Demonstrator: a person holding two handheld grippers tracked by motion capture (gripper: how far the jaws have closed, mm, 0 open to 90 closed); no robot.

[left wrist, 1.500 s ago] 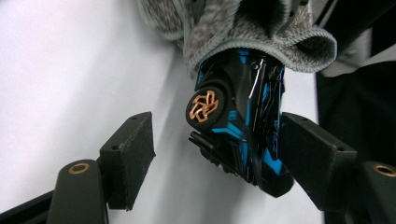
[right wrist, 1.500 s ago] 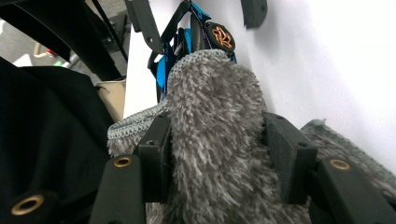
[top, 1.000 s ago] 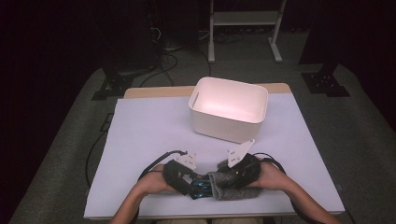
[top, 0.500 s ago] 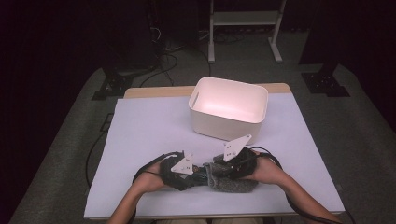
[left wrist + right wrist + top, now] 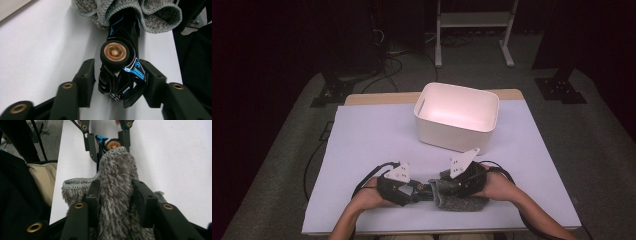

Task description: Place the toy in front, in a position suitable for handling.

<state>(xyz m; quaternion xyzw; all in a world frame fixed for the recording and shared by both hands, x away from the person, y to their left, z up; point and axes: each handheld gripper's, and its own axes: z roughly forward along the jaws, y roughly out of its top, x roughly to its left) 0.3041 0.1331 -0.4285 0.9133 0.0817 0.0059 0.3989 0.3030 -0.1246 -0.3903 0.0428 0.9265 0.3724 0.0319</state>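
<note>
A black toy car (image 5: 120, 70) with blue trim and gold wheels lies on its side between the jaws of my left gripper (image 5: 117, 80), which is shut on it. The car's front end is inside the mouth of a fuzzy grey sock (image 5: 155, 15). My right gripper (image 5: 116, 195) is shut on the sock (image 5: 116, 175); its jaws have just been opening a little, and the pads still press the fabric. In the high view the left gripper (image 5: 424, 186) and right gripper (image 5: 446, 189) meet tip to tip at the table's front edge, with the sock (image 5: 462, 202) on the cloth.
A white plastic bin (image 5: 457, 117) stands behind the hands at the table's middle back. The pale cloth (image 5: 362, 145) covers the table. Cables (image 5: 312, 165) trail off the left side. A metal stand (image 5: 472, 20) stands on the dark floor beyond.
Both hands stay at the front edge. The left gripper sits slightly further left than a second ago, and the plates on both grippers have tilted a little.
</note>
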